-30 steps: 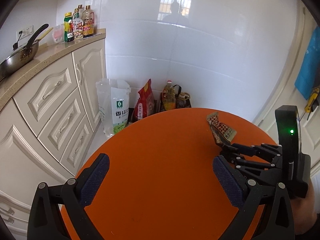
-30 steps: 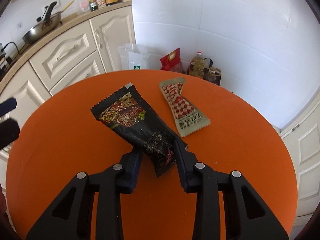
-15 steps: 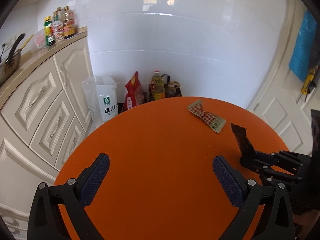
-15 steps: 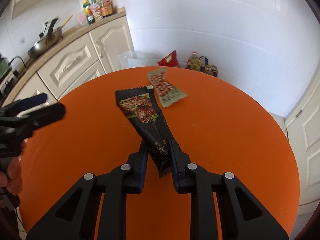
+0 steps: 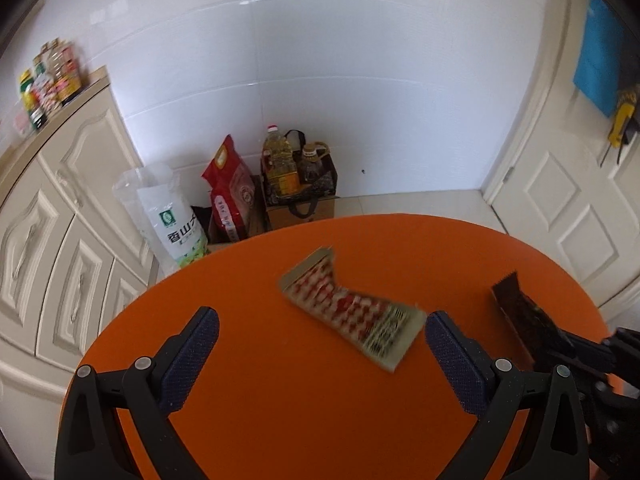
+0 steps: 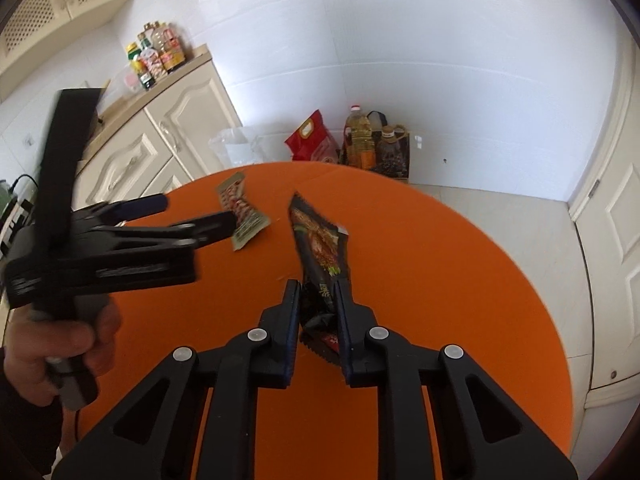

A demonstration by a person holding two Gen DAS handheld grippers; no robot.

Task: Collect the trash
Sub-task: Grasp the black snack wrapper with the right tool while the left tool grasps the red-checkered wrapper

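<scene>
A red-and-white checkered wrapper (image 5: 352, 314) lies on the round orange table (image 5: 280, 400); it also shows in the right wrist view (image 6: 242, 214). My left gripper (image 5: 320, 344) is open and empty, its fingers on either side of the wrapper's near end, above it. In the right wrist view the left gripper (image 6: 196, 216) reaches over that wrapper. My right gripper (image 6: 316, 304) is shut on a black snack wrapper (image 6: 318, 244) and holds it up above the table. The black wrapper (image 5: 520, 316) shows at the right of the left wrist view.
White cabinets (image 5: 60, 248) with bottles on the counter (image 5: 44, 76) stand at the left. A rice bag (image 5: 172, 224), a red bag (image 5: 230, 196) and oil bottles (image 5: 282, 168) sit on the floor by the wall. A white door (image 5: 580, 208) is at the right.
My left gripper has moved forward and right until the checkered wrapper lies between its fingers. My right gripper has lifted the black wrapper and drawn back from the checkered one.
</scene>
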